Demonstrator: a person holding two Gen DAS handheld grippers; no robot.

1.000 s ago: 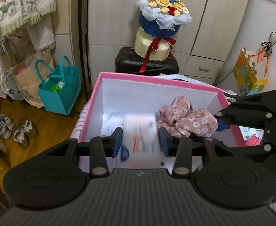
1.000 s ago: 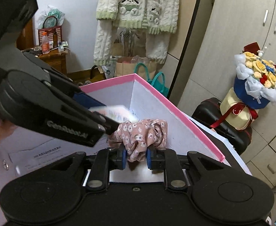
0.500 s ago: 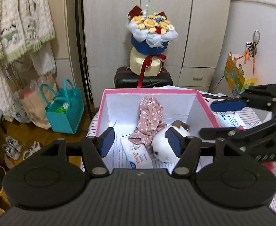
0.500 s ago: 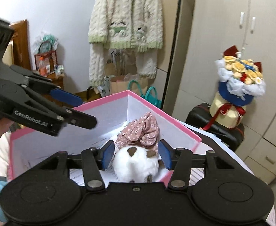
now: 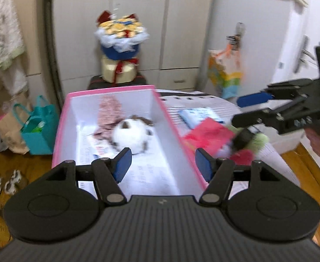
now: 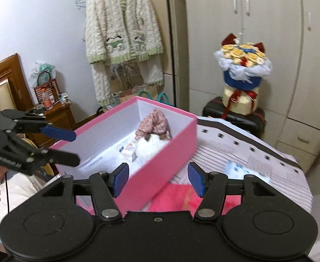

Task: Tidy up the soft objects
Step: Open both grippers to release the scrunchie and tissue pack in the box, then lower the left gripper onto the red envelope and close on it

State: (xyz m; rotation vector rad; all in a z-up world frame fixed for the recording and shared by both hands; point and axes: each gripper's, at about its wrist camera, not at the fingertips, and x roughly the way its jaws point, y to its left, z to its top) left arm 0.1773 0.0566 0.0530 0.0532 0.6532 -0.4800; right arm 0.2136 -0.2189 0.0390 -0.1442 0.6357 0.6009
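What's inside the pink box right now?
The pink box holds a floral cloth at its far end, a white plush against it, and a small printed packet on the paper-lined floor. Anything beneath the plush is hidden.

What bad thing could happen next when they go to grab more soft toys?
The pink box sits close beside the red cloth, so an open gripper reaching there could bump and shove it. The green fluffy thing lies near the table's edge and might get knocked off. The left gripper and right gripper are close together and could collide.
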